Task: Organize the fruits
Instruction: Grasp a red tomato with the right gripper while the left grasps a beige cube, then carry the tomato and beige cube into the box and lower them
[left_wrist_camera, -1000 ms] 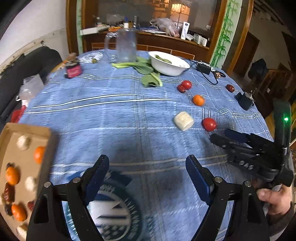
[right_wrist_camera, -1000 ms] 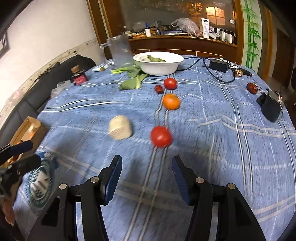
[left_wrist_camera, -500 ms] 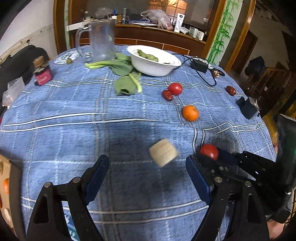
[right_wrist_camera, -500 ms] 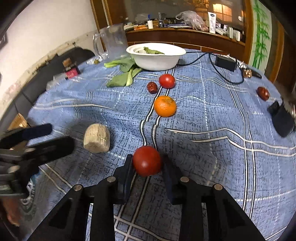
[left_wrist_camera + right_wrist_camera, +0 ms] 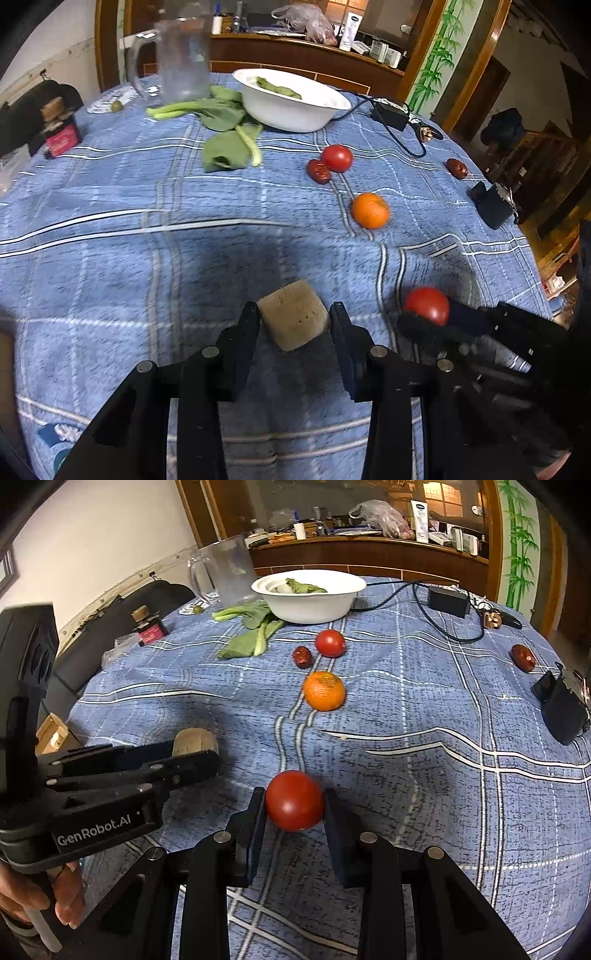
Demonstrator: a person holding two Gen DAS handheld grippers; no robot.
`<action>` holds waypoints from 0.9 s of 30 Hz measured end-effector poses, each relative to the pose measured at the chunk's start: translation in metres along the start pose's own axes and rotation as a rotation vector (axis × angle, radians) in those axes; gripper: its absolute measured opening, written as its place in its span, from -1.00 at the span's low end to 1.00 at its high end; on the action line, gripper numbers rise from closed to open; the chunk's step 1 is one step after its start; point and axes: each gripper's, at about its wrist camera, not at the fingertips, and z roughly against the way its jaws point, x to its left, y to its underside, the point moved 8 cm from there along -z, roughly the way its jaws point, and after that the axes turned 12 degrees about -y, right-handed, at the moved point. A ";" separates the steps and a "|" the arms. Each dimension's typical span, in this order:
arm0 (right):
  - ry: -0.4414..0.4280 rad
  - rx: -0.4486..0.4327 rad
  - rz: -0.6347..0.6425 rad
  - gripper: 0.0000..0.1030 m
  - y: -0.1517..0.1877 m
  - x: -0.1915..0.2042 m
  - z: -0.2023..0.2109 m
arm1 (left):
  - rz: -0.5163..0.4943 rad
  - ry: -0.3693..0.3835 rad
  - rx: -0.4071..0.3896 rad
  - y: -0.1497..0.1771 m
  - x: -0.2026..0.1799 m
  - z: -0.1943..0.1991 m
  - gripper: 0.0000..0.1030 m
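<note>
Since half a second ago our left gripper (image 5: pixel 293 321) has closed in around the tan cut piece (image 5: pixel 293 319), both pads touching it at lower centre, while our right gripper (image 5: pixel 294 805) stays clamped on the near tomato (image 5: pixel 294 800). Farther up lie the orange (image 5: pixel 324 690), date (image 5: pixel 302 656) and second tomato (image 5: pixel 330 643). Only the right view shows the cardboard box (image 5: pixel 51 734) at mid-left.

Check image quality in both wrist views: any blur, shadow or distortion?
Left wrist: fisheye bends the tablecloth lines; a dark shadow lies ahead of the left gripper; the glass pitcher is smeared.
Right wrist: sharper; the tomato is slightly soft; dark vignette in the corners.
</note>
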 end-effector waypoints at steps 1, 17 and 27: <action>-0.001 -0.003 0.001 -0.37 -0.001 0.002 0.001 | 0.000 -0.005 -0.008 0.002 0.004 0.005 -0.27; -0.144 -0.019 0.119 -0.36 0.027 0.140 0.014 | 0.038 -0.182 -0.125 0.067 0.112 0.112 -0.27; -0.237 0.015 0.158 -0.35 0.056 0.222 -0.007 | 0.089 -0.307 -0.181 0.105 0.188 0.150 -0.26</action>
